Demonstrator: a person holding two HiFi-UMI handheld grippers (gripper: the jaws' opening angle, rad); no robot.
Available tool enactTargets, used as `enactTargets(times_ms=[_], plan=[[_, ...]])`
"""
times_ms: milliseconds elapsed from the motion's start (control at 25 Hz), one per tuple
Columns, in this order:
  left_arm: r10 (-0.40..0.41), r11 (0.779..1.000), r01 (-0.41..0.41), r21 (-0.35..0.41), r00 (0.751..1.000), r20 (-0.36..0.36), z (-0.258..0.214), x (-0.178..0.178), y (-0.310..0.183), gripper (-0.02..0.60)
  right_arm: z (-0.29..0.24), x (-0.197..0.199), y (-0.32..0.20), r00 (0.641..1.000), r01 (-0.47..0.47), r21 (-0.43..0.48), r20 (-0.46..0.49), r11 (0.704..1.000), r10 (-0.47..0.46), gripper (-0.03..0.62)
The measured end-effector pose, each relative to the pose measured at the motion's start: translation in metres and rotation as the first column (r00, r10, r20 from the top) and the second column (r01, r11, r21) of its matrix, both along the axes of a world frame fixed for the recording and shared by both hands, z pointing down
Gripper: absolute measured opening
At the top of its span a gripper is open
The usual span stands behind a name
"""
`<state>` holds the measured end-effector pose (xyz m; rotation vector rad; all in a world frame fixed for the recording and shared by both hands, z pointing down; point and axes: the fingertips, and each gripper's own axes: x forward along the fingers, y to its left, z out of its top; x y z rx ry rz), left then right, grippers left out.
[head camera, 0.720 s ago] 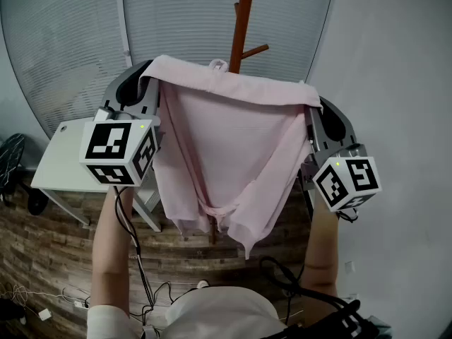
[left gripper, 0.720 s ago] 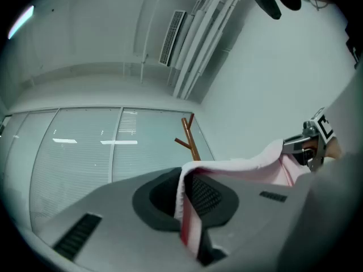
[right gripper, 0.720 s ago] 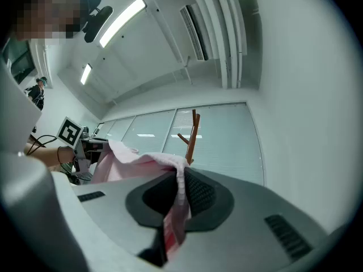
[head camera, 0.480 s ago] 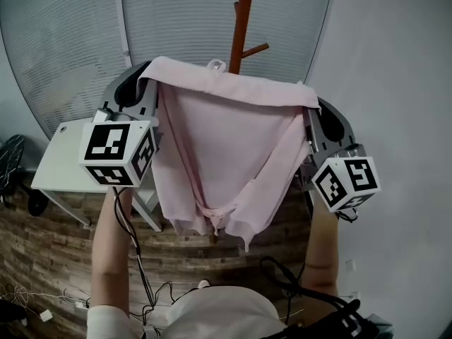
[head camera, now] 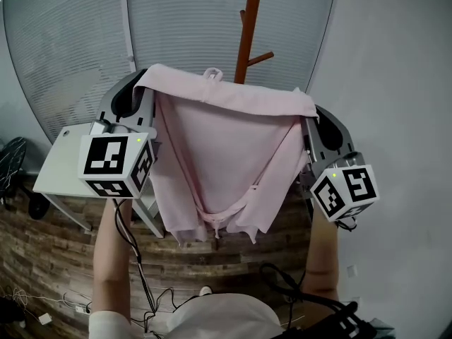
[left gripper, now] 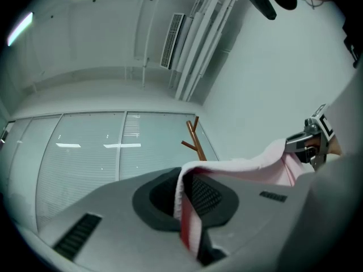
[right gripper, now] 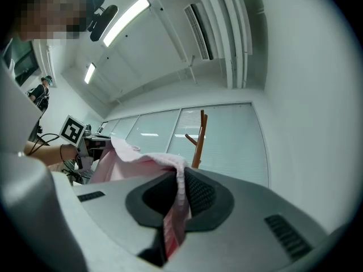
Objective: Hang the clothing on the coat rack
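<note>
Left tool [head camera: 145,94] clamped on one top corner of pink garment [head camera: 226,154]; right tool [head camera: 309,119] pinching the other corner. Cloth spread between both, held up high, hanging open in front of rack [head camera: 248,34], with loop [head camera: 212,73] on top edge beside the pole.

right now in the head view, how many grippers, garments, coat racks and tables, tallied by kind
grippers: 2, left gripper, right gripper
pink garment: 1
coat rack: 1
white table: 1
total: 5
</note>
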<state>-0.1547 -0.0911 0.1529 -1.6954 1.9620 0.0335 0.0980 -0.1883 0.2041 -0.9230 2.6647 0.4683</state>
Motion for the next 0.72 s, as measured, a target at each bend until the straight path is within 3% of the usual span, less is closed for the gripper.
enactTargets(times_ms=[160,600,720], plan=[[-0.015,1.000,0.015,0.018,1.000,0.007,-0.010,-0.029,0.017,0.028,-0.017,-0.031,0.017,0.999,0.010,0.043,-0.040,0.999,-0.009,0.037],[0.029,0.997,-0.038,0.062,0.990,0.141,-0.026,-0.015,0.023,0.028,-0.021,-0.027,0.029,0.999,0.013,0.131,-0.045,0.991,-0.007,0.037],[0.010,0.996,-0.027,0.089,0.982,0.190,-0.037,-0.015,0.028,0.028,-0.027,-0.029,0.040,0.999,0.010,0.165,-0.048,0.986,-0.003,0.037]])
